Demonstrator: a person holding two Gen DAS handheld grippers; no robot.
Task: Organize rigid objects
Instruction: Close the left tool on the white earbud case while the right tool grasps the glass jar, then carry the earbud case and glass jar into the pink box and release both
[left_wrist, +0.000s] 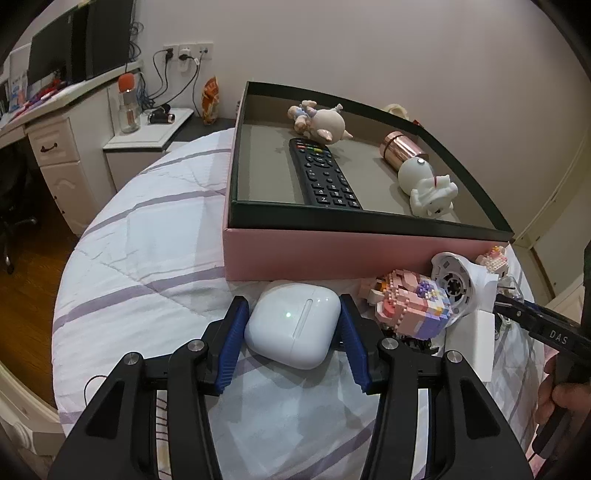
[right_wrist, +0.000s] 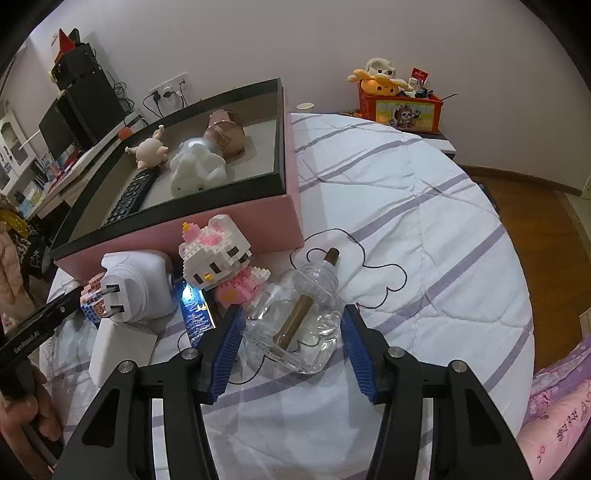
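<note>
Earbuds case (left_wrist: 293, 325) — white, lying on the striped bed quilt (left_wrist: 147, 258) — sits between the blue pads of the left gripper (left_wrist: 293, 314), spread around it, contact unclear. Right gripper (right_wrist: 291, 325) is spread around a clear glass bottle (right_wrist: 295, 325) lying on its side. Just behind stands the pink box (left_wrist: 325, 254), holding a remote (left_wrist: 323, 173) and figurines.

A striped quilt (left_wrist: 155, 236) covers the bed beside a desk (left_wrist: 55, 122).
</note>
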